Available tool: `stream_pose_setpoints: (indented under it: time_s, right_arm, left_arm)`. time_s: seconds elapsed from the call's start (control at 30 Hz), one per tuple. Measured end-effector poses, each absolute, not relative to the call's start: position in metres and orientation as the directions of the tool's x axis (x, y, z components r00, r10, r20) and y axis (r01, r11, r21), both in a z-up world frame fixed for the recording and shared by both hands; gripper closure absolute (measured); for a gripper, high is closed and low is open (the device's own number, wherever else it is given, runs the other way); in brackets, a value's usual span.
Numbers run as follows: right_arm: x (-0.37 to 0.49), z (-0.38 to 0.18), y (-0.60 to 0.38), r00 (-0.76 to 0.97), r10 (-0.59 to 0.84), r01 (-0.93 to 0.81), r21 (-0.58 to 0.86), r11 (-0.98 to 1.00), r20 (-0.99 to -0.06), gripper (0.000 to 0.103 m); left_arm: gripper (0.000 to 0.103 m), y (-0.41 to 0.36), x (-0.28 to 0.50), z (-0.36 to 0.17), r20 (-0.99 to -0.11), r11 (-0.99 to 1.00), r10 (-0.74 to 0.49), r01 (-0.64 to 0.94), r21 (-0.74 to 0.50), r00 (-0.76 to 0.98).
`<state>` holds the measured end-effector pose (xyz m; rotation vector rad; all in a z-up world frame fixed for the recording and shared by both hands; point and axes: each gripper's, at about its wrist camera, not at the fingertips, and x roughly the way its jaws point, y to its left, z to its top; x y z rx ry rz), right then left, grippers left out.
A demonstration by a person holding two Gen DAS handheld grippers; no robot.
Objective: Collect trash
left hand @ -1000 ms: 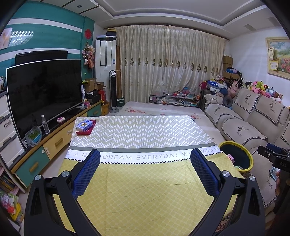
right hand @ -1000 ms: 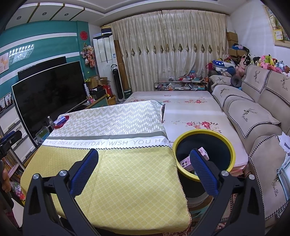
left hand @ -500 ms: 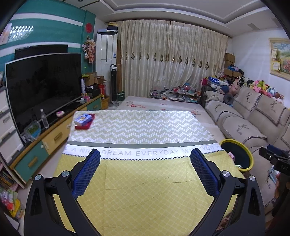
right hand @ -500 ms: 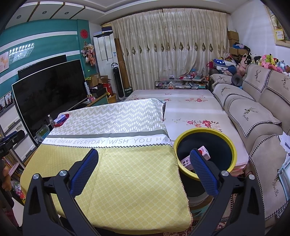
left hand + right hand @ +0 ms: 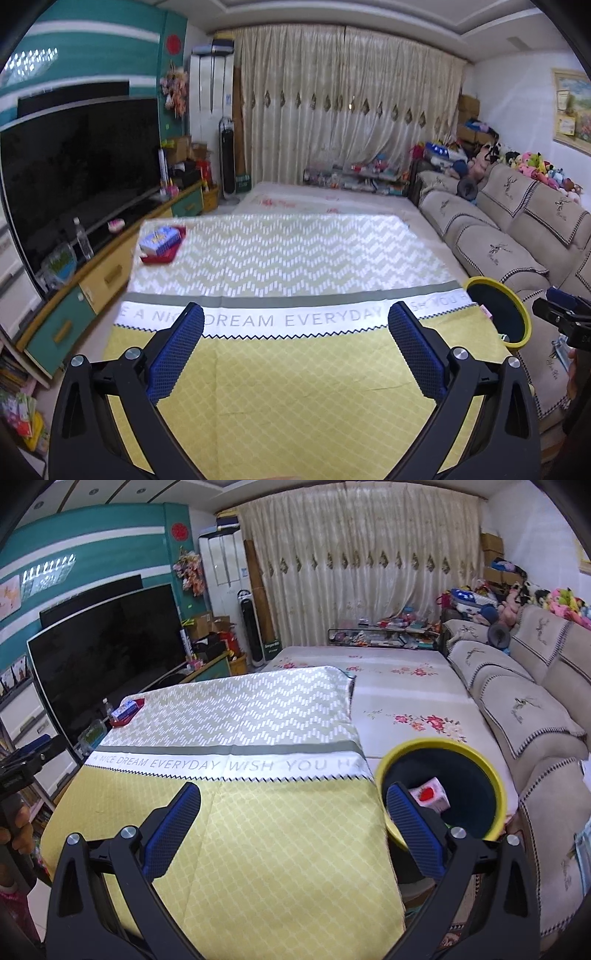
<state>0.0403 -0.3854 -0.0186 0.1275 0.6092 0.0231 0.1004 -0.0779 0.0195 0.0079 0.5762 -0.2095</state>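
Trash bin, round, dark inside with a yellow rim (image 5: 439, 744), stands just beside the right edge of the bench, between it and the beige sofa (image 5: 532, 709). A small white carton with a red mark (image 5: 430, 794) lies inside it.

Bench covered by a yellow and grey patterned cloth with printed lettering (image 5: 295, 369). Near half of the cloth is bare. At the far left corner a blue-and-white box (image 5: 159, 236) rests on a flat red tray (image 5: 160, 254).

Left gripper (image 5: 295, 350): jaws wide apart, nothing between them, held over the near cloth. Right gripper (image 5: 293, 827): also spread and empty, right finger overlapping the bin rim in view.

Judgement: one piece is binned; the step in hand is looking for the next. The blue-and-white box is the only candidate on the bench, though whether it counts as trash is unclear. Taking it would call for a long reach across to the far left corner, likely by the left gripper.
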Motion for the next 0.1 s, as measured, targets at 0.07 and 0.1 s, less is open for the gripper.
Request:
stream_pose_setpoints:
  time_s: [0.07,0.1]
  right_arm:
    - [0.058,-0.018,-0.380,0.813,0.067,0.002,0.118,0.993,-0.578,0.007]
    - [0.072,-0.017,-0.376,0.809,0.078,-0.013,0.116,0.993,-0.583,0.007]
  left_arm:
    - [0.005,-0.073,0.121,0.014,-0.569,0.979,-0.191,0.195,-0.054,0.800]
    - [0.005,-0.071,0.134,0.010,-0.580,0.980,-0.184,0.193,-0.047,0.793]
